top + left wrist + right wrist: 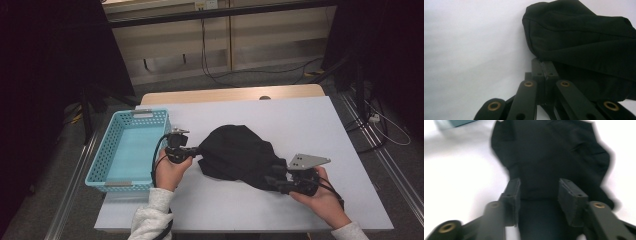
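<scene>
Cloth first: the crumpled black fabric garment [240, 155] lies mid-worktop, right of the empty turquoise perforated plastic basket [100, 160], so judging by that, nothing is stowed yet. Your left gripper [545, 68] has its fingers clenched on the cloth's left edge, while your right gripper [541, 195] straddles the near-right end, fingers released.
</scene>
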Action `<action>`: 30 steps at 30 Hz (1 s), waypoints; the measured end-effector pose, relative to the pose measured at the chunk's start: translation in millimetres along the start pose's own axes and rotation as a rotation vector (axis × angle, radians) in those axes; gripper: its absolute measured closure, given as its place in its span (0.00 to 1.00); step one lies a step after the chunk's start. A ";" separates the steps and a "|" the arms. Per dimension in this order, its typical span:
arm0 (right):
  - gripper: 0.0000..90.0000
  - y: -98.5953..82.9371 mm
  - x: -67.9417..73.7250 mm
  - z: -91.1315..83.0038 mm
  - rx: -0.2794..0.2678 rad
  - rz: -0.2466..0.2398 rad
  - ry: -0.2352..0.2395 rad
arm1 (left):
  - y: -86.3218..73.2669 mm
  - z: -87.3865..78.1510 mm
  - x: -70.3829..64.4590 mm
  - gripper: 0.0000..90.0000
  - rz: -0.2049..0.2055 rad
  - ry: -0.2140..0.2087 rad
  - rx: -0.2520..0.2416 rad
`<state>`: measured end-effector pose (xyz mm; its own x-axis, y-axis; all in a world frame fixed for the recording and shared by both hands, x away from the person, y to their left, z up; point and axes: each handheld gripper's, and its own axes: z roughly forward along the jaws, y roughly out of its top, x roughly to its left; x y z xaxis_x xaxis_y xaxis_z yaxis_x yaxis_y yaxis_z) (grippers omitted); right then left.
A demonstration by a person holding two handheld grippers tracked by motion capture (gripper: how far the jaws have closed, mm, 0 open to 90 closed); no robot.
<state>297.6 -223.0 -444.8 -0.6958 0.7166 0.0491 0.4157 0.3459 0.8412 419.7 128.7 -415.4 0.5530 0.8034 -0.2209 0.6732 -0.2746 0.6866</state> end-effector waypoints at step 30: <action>0.99 -14.2 1.1 7.9 0.076 -0.125 0.079 | -1.3 -9.0 20.2 1.00 -0.073 0.034 -0.029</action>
<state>295.5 -222.4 -460.9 -0.7876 0.6161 -0.0091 0.3636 0.4767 0.8004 425.6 150.1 -414.5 0.4855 0.8384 -0.2477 0.6964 -0.1997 0.6894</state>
